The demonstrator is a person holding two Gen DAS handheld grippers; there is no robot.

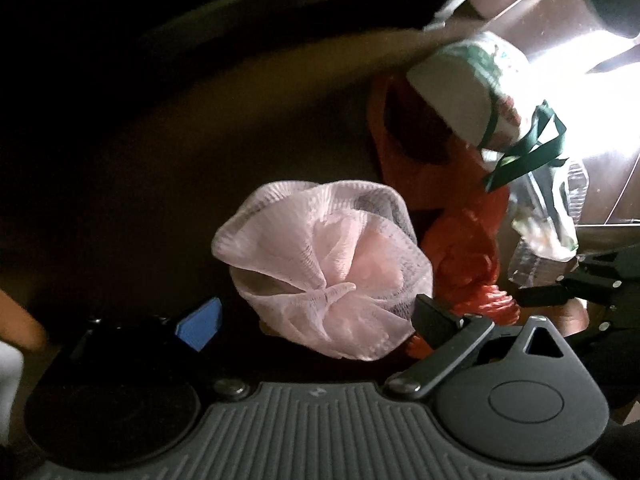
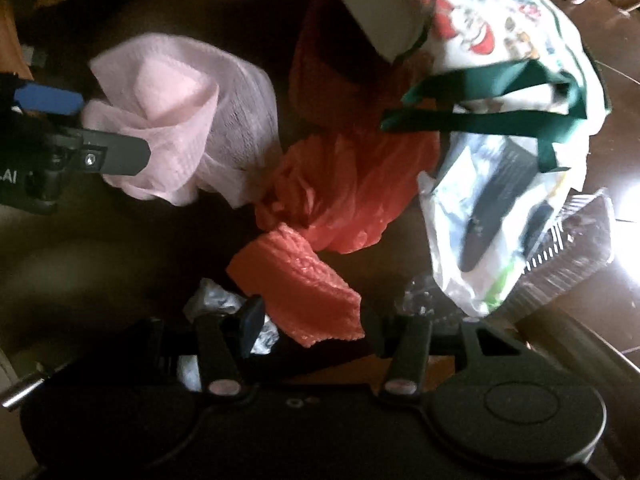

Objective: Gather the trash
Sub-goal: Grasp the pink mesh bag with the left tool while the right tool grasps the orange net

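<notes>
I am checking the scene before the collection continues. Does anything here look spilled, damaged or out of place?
Nothing looks spilled, but trash lies scattered on the dark floor: a crumpled orange plastic bag, a printed bag with green handles lying slumped, and a clear plastic container beside it. The left gripper holds a pink mesh net.

We see a crumpled pink net [image 1: 324, 276] beside a rumpled red bag [image 2: 344, 200]; right of it a printed white bag [image 2: 500, 152] with green handles lies slumped open.
</notes>
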